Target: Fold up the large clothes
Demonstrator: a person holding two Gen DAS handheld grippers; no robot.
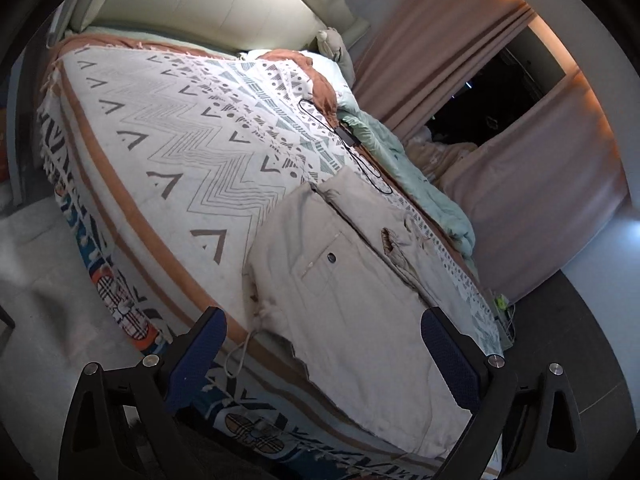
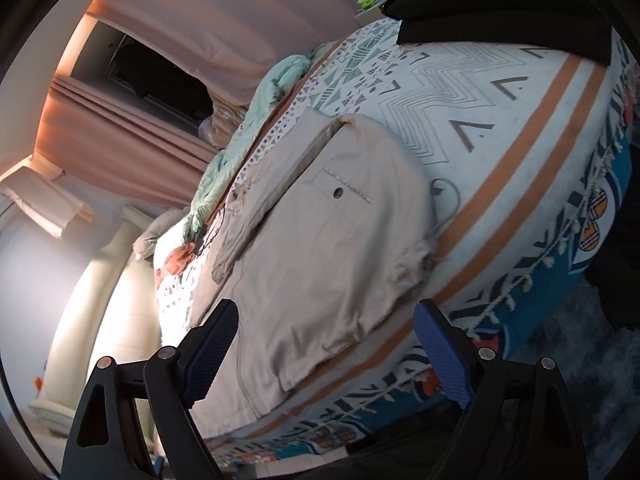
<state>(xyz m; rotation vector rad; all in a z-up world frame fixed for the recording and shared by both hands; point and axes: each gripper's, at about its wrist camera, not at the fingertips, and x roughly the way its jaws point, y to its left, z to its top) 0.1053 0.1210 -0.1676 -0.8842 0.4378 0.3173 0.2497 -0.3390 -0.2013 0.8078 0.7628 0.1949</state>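
A beige garment (image 1: 352,280) with a buttoned pocket lies folded lengthwise near the foot edge of the patterned bed cover (image 1: 160,152). A drawstring trails from its hem over the bed's edge. My left gripper (image 1: 324,344) hovers open just above the garment's near end, holding nothing. In the right wrist view the same beige garment (image 2: 320,240) lies across the bed cover (image 2: 500,152). My right gripper (image 2: 326,340) is open over its near edge, with nothing between the fingers.
A black cable and adapter (image 1: 348,136) lie on the cover beyond the garment. A mint quilt (image 1: 400,160) is bunched along the far side. Pink curtains (image 1: 520,160) hang beside the bed. A dark folded cloth (image 2: 500,12) sits on the bed's far end.
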